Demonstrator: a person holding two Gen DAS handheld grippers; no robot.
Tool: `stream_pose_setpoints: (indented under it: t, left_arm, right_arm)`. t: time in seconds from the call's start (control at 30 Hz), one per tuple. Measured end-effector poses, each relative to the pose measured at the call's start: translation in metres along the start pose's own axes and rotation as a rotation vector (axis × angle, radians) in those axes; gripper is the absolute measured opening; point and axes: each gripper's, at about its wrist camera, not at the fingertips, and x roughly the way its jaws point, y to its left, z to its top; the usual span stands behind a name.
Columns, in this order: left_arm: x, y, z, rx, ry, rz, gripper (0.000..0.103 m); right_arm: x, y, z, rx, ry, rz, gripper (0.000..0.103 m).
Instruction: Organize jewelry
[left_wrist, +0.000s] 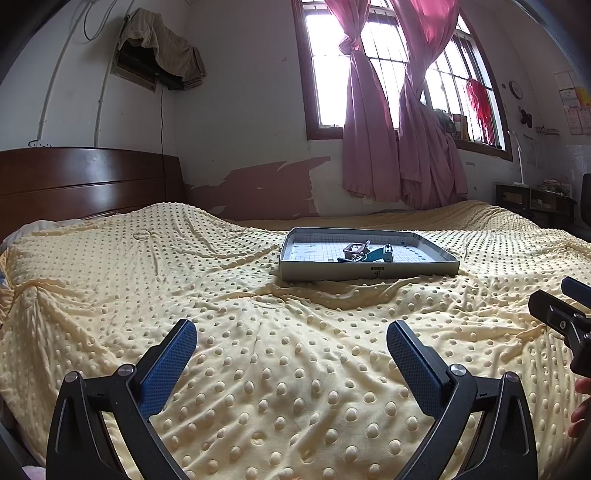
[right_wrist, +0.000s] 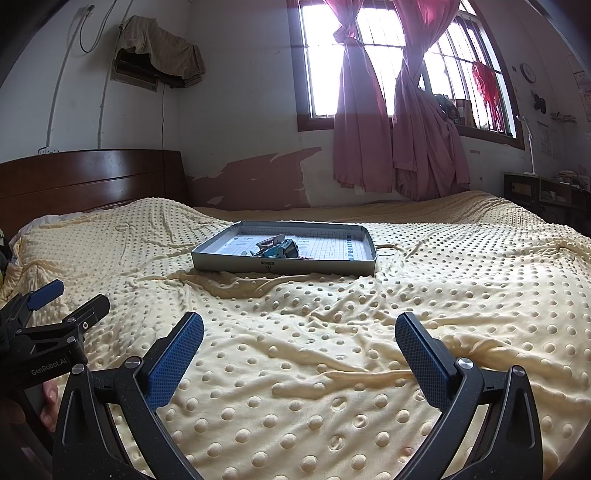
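both grippers (left_wrist: 291, 343) (right_wrist: 299, 338) gape over bumpy yellow blanket (left_wrist: 295, 369); shallow metal tray (left_wrist: 369, 271) beyond.

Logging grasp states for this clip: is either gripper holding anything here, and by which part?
Nothing is held. The left gripper and right gripper are both open above the yellow blanket, well short of the tray with the jewelry.

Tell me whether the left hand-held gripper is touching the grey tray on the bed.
Apart. In the left wrist view, the left hand-held gripper hangs open over bare yellow dotted blanket, and a wide stretch of blanket separates its fingertips from the grey tray.
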Motion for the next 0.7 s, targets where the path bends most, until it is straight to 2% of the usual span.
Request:
stream_pose_setpoints:
  t: [0.7]
  left_arm:
    - [0.0, 0.0006, 0.0001, -0.004, 0.004, 0.013, 0.103]
  right_arm:
    - [0.0001, 0.0002, -0.0001, 0.0, 0.0, 0.0, 0.102]
